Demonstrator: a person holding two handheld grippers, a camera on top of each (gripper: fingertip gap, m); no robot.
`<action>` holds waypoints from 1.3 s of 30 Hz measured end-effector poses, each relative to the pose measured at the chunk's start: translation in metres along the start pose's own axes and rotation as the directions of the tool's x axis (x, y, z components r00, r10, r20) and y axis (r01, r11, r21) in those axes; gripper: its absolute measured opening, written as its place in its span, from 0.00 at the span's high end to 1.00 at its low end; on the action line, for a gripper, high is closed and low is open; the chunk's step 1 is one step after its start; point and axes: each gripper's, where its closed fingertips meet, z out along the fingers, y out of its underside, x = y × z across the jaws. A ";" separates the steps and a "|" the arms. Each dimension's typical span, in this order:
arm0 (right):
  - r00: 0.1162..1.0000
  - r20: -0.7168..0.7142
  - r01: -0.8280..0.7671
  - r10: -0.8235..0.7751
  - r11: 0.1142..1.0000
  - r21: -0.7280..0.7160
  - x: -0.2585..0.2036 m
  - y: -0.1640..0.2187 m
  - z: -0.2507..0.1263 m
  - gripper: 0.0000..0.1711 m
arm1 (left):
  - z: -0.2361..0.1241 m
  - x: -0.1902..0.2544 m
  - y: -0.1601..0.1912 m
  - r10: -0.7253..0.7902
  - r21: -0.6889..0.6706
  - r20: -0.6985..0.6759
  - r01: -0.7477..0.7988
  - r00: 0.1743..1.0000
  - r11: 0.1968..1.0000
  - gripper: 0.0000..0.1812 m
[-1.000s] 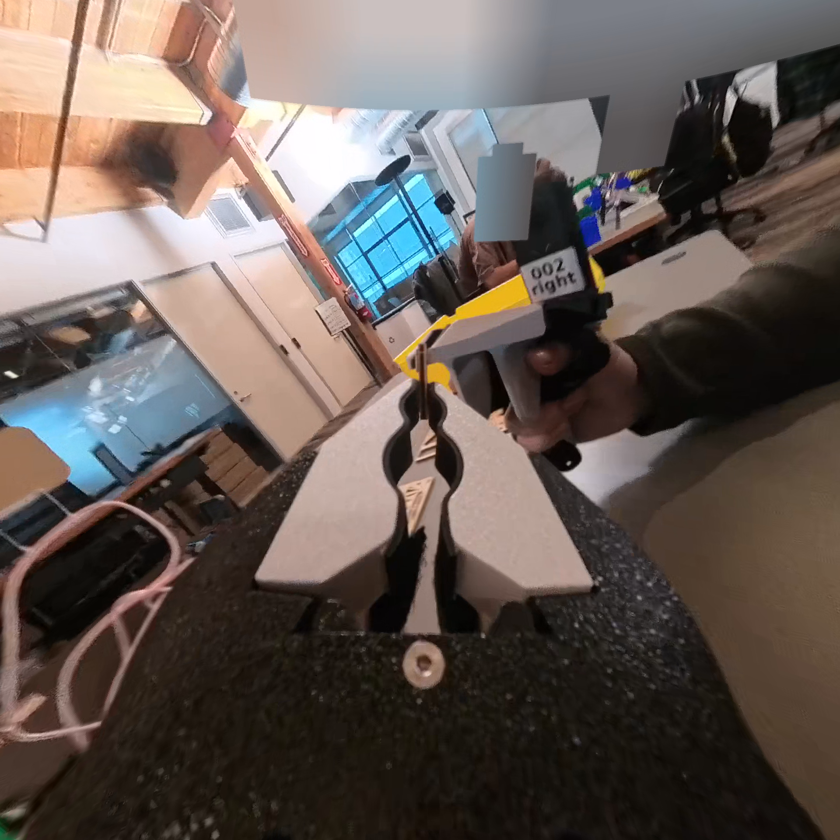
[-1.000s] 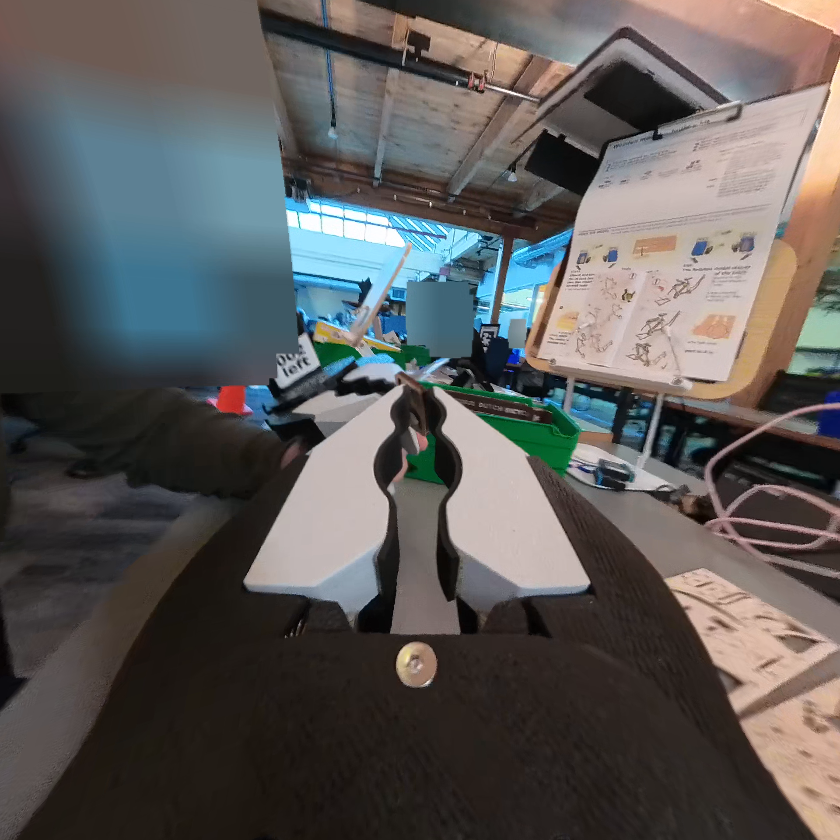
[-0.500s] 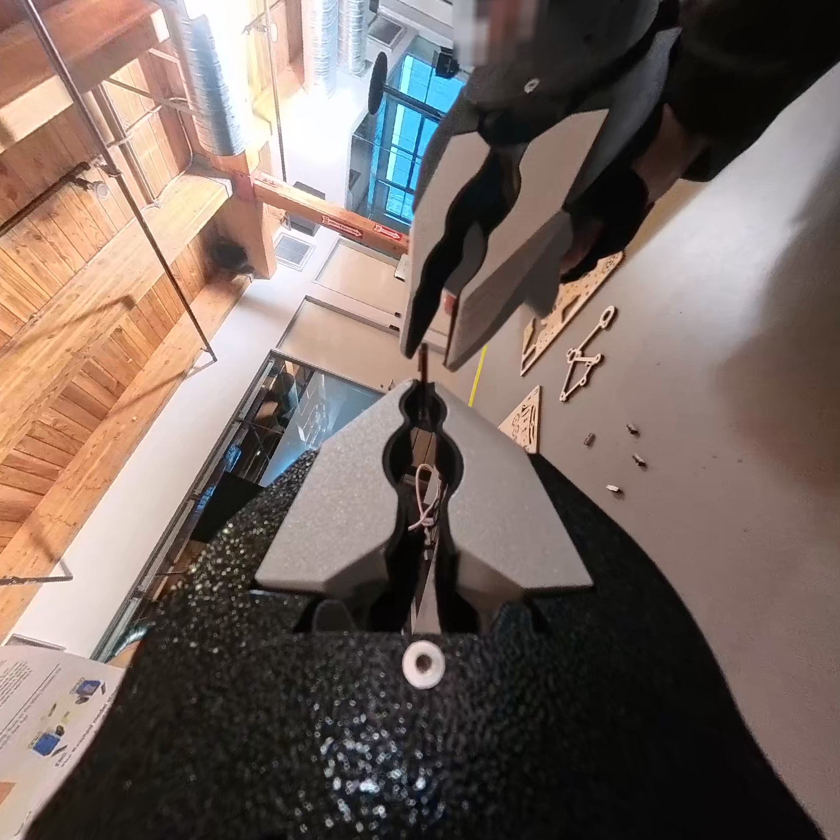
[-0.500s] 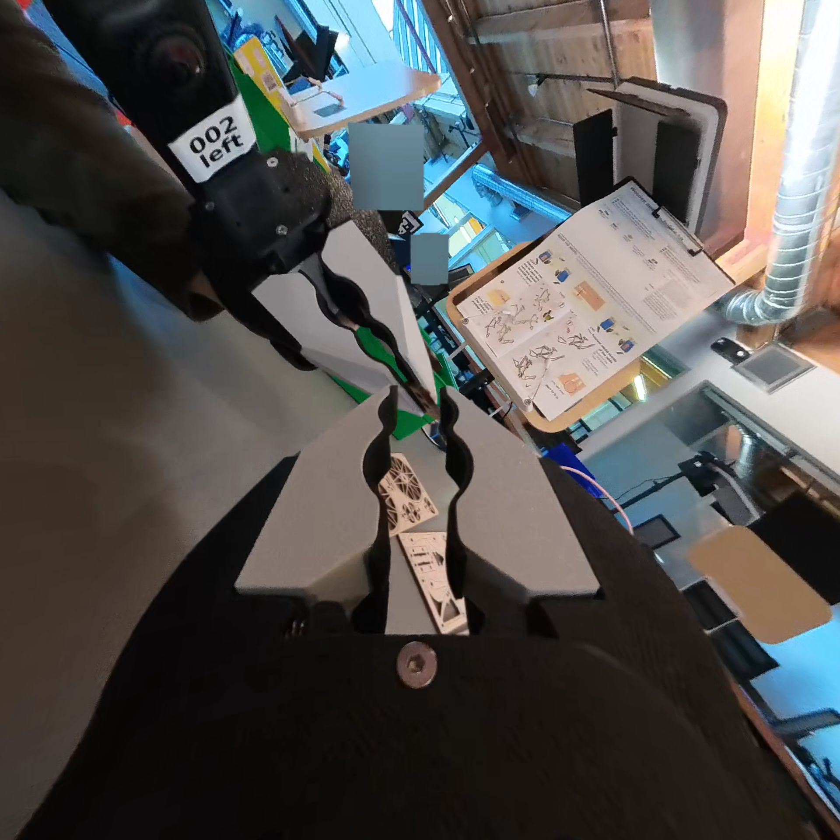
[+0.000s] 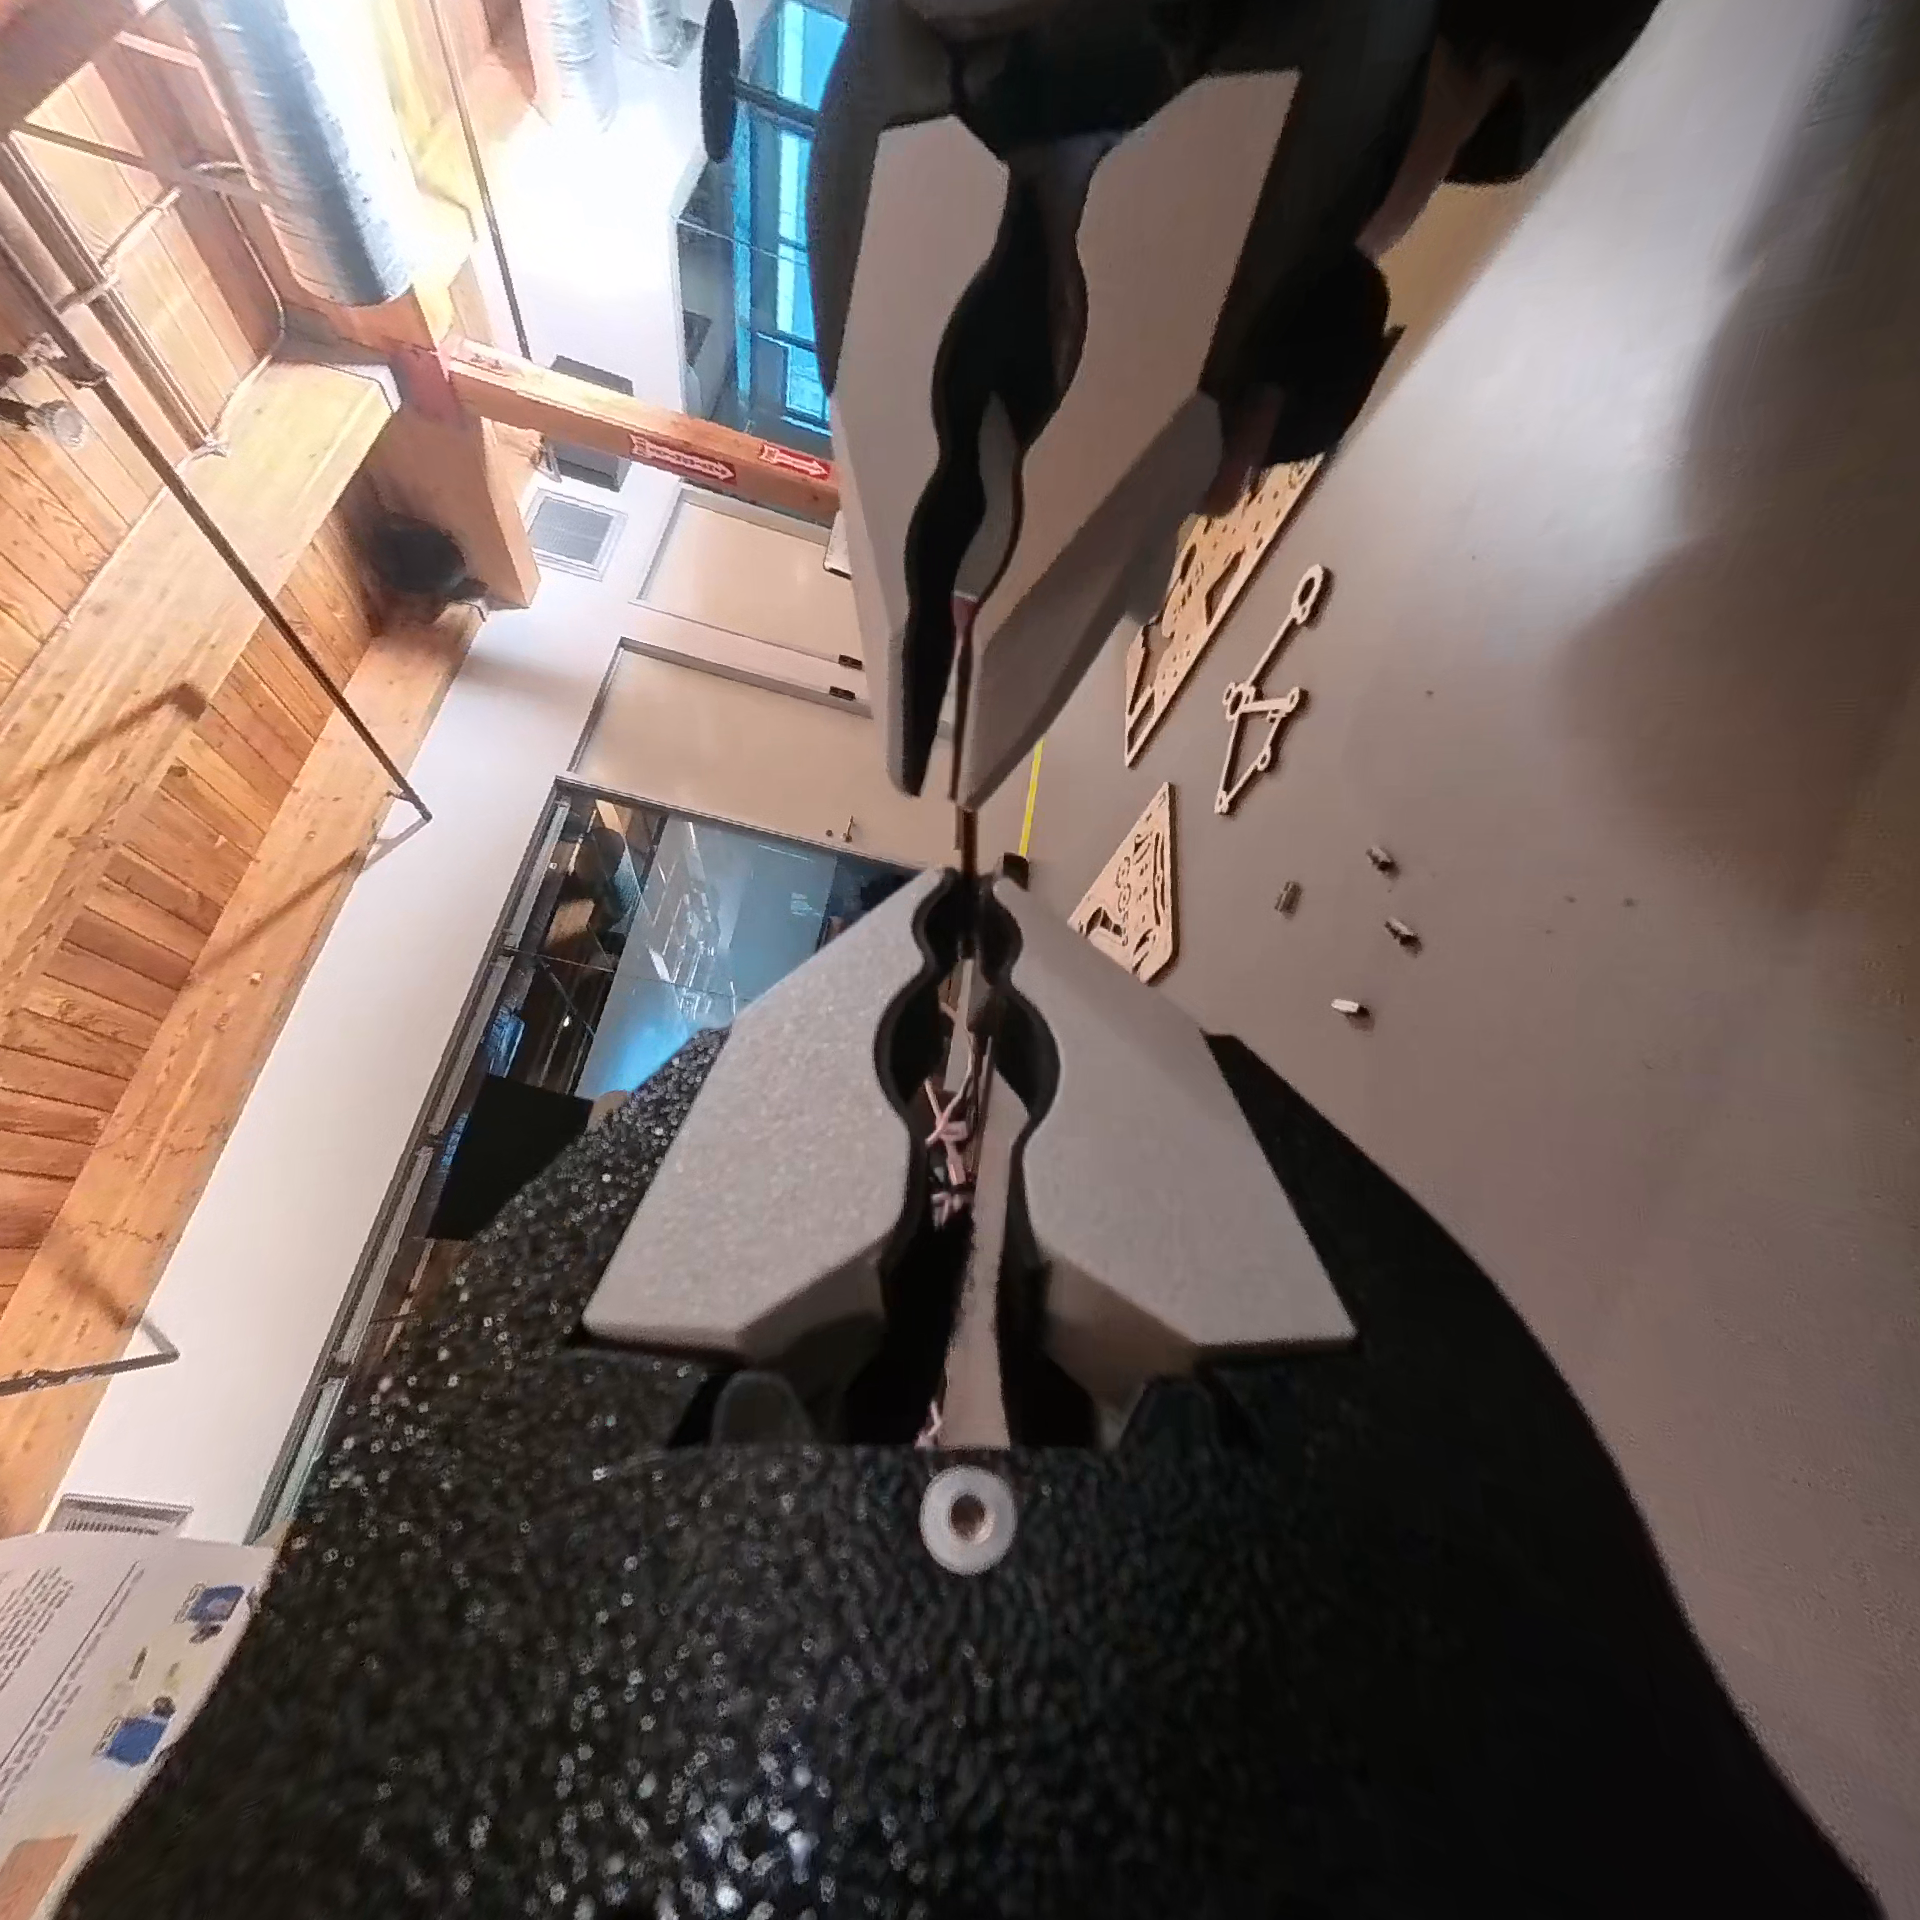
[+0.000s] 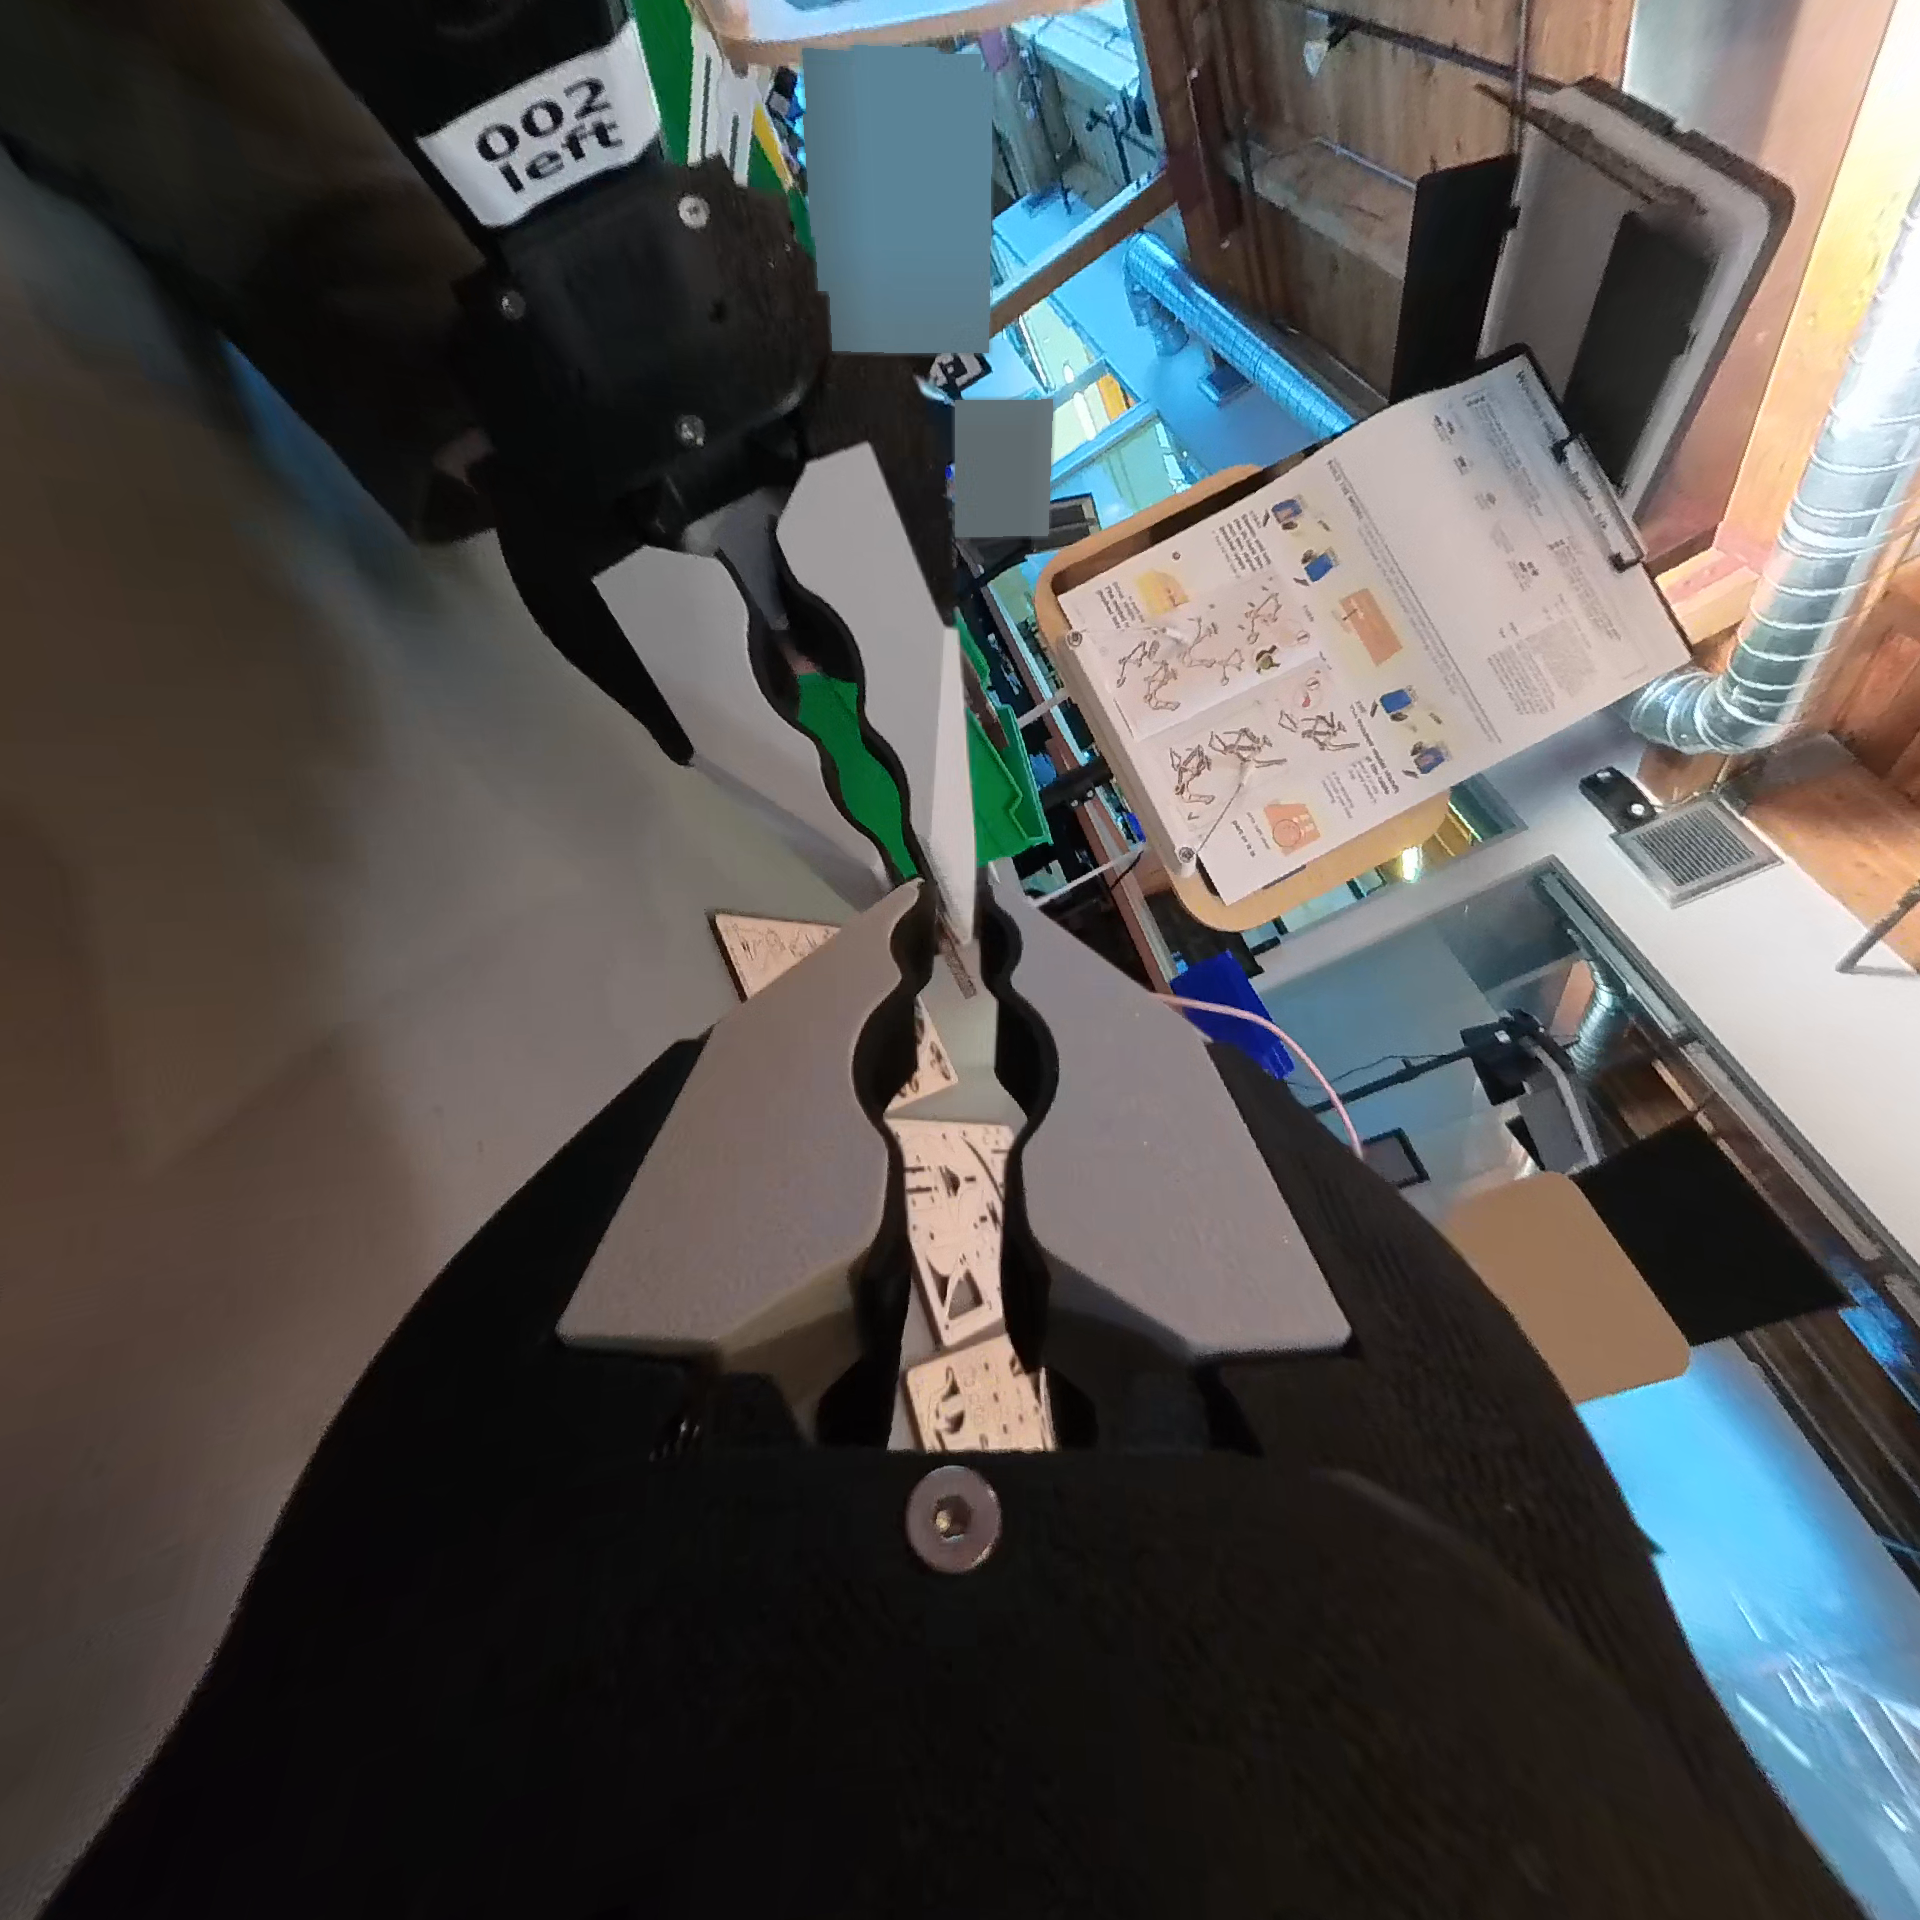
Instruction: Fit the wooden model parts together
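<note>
My left gripper [image 5: 968,891] is shut on a thin wooden part [image 5: 967,844], seen edge-on and sticking out past its tips. My right gripper [image 5: 943,784] comes in from above, tip to tip with the left one, its jaws narrowed onto the far end of the same part. In the right wrist view the part [image 6: 958,971] sits between my right gripper's tips [image 6: 954,920], and the left gripper [image 6: 930,873] reaches down from the top left. Both are held above the grey table [image 5: 1610,935].
Laser-cut wooden sheets [image 5: 1135,904] [image 5: 1210,582], a wooden linkage [image 5: 1262,707] and small pegs [image 5: 1351,1006] lie on the table. More sheets [image 6: 956,1226] lie under my right gripper. An instruction clipboard [image 6: 1351,644] and a green bin [image 6: 997,774] stand behind.
Both grippers have rolled over and come together tip to tip. The right gripper's jaws, wider half a second ago, have narrowed around the part held by the left gripper.
</note>
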 end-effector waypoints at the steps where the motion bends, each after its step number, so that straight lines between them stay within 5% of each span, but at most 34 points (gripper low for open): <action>1: 1.000 -0.007 -0.004 0.003 1.000 -0.012 0.001 0.002 0.000 0.96 | 0.000 0.001 0.002 0.000 -0.005 -0.006 0.000 1.000 1.000 1.00; 4: 1.000 -0.016 -0.014 0.014 1.000 -0.022 0.003 0.005 0.000 0.95 | 0.002 0.006 0.002 -0.084 0.004 -0.045 0.084 0.995 0.996 1.00; 6: 0.998 -0.032 -0.052 0.051 0.998 -0.032 0.006 0.007 0.001 0.94 | 0.004 0.009 -0.002 -0.269 0.027 -0.112 0.274 0.957 0.961 0.99; 8: 0.979 -0.072 -0.193 0.190 0.981 -0.029 0.015 0.008 0.003 0.93 | 0.006 0.008 -0.003 -0.528 0.017 -0.184 0.540 0.829 0.841 0.99; 11: 0.847 -0.127 -0.520 0.516 0.854 0.008 0.030 0.016 0.006 0.88 | 0.008 0.001 -0.003 -0.802 0.006 -0.263 0.832 0.537 0.555 1.00; 13: 0.732 -0.175 -0.664 0.659 0.747 0.035 0.038 0.025 0.007 0.85 | 0.010 -0.003 0.002 -0.879 0.003 -0.253 0.909 0.405 0.417 1.00; 17: 0.632 -0.230 -0.754 0.740 0.656 0.037 0.038 0.036 0.010 0.84 | 0.014 -0.006 0.014 -0.938 -0.008 -0.187 0.954 0.291 0.298 1.00; 29: 0.544 -0.269 -0.823 0.795 0.568 0.013 0.031 0.047 0.016 0.86 | 0.016 -0.005 0.021 -0.940 -0.025 -0.104 0.944 0.325 0.329 1.00; 31: 0.517 -0.269 -0.839 0.812 0.543 0.026 0.031 0.048 0.016 0.86 | 0.016 -0.006 0.022 -0.926 -0.031 -0.080 0.928 0.368 0.371 1.00; 36: 0.411 -0.200 -0.891 0.890 0.438 0.119 0.033 0.040 0.015 0.90 | 0.015 -0.012 0.020 -0.777 -0.063 0.041 0.777 0.629 0.626 1.00; 39: 0.379 -0.174 -0.907 0.909 0.402 0.128 0.032 0.041 0.016 0.91 | 0.016 -0.011 0.019 -0.851 -0.052 0.005 0.850 0.525 0.524 1.00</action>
